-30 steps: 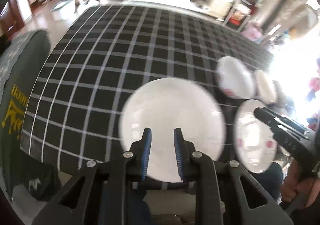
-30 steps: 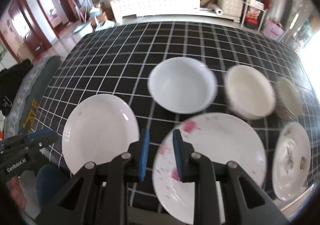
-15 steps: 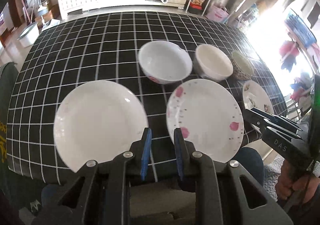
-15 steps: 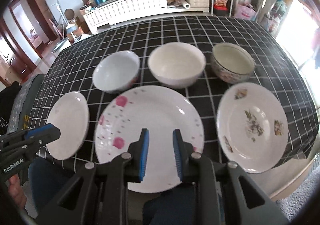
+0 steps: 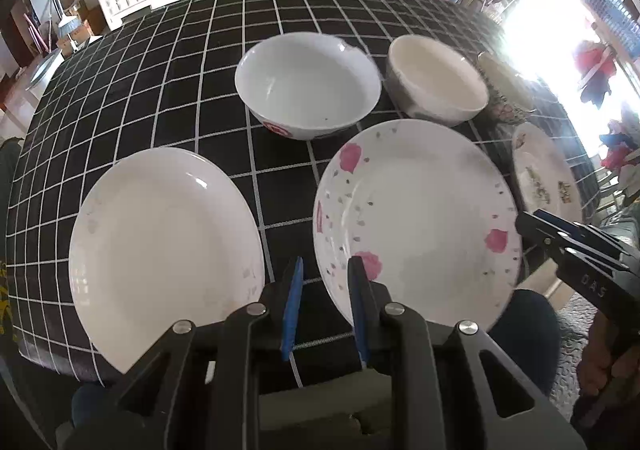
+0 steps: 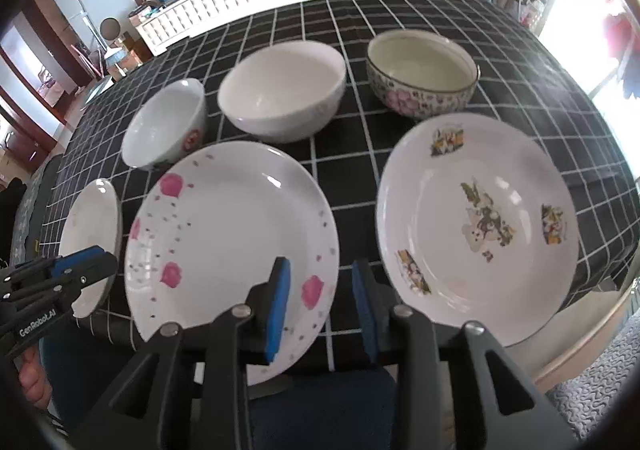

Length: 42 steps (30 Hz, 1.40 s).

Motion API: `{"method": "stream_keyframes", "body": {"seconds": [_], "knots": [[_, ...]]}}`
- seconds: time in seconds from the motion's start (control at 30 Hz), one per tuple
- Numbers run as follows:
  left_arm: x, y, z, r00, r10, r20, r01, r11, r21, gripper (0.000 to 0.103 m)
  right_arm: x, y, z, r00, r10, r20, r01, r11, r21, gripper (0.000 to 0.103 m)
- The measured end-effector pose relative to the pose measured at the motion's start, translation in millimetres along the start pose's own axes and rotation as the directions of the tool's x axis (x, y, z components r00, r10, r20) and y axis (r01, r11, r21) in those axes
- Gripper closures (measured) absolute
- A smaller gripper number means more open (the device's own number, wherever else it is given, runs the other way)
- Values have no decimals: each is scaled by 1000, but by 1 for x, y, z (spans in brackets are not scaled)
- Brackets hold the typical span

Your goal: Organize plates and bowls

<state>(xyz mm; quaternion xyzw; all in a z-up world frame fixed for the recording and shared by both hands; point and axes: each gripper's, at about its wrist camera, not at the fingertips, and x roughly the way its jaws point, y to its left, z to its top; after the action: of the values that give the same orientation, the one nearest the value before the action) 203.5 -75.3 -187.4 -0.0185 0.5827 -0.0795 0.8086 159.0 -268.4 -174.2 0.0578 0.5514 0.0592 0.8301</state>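
Both tongs spread, empty; left tongs (image 5: 325, 274) swung rightward since earlier, pink-flowered plate (image 5: 416, 217) now ahead.

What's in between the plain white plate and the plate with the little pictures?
The pink-flowered plate sits between the plain white plate and the picture plate, seen in the right wrist view.

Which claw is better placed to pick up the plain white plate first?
Left, probably. The left claw hangs open at the near edge right beside the plain white plate, while the right claw sits farther over, between the pink-flowered plate and the patterned plate.
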Motion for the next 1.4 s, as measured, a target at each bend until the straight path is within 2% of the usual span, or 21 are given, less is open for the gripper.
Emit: {"method": "stream_keyframes", "body": {"seconds": [0.23, 0.4, 0.47, 0.63, 0.77, 1.07, 1.23, 1.33, 1.37, 1.4], "knots": [[27, -3, 4, 999, 11, -47, -10, 1000, 11, 82, 14, -3, 4, 1000, 5, -29, -5, 1000, 2, 66], [40, -3, 4, 996, -10, -89, 11, 1000, 9, 84, 25, 0, 5, 999, -11, -52, 10, 1000, -15, 66], [44, -3, 5, 996, -19, -92, 20, 1000, 17, 89, 26, 2, 5, 999, -21, -46, 20, 999, -25, 67], [46, -3, 5, 995, -40, -88, 42, 999, 10, 90, 31, 6, 4, 998, -13, -59, 11, 1000, -25, 67], [49, -2, 5, 996, -39, -86, 40, 999, 10, 90, 32, 10, 1, 998, -10, -62, 8, 1000, -30, 73], [35, -3, 0, 998, -4, -64, 6, 999, 38, 90, 22, 15, -1, 998, -33, -57, 31, 999, -24, 73], [26, 3, -2, 997, -12, -75, 13, 1000, 12, 90, 14, 20, -3, 998, 7, -63, -7, 1000, 4, 73], [18, 10, -6, 998, 1, -59, -1, 1000, 13, 90, 3, 32, 1, 999, 21, -34, -22, 1000, -11, 73], [11, 12, -8, 998, -40, -42, 41, 999, 14, 103, -3, 39, 1, 999, 37, -17, -37, 999, -29, 73], [4, 11, -9, 993, -111, -33, 111, 994, 12, 103, -7, 45, 1, 999, 49, -10, -49, 998, -40, 73]]}}
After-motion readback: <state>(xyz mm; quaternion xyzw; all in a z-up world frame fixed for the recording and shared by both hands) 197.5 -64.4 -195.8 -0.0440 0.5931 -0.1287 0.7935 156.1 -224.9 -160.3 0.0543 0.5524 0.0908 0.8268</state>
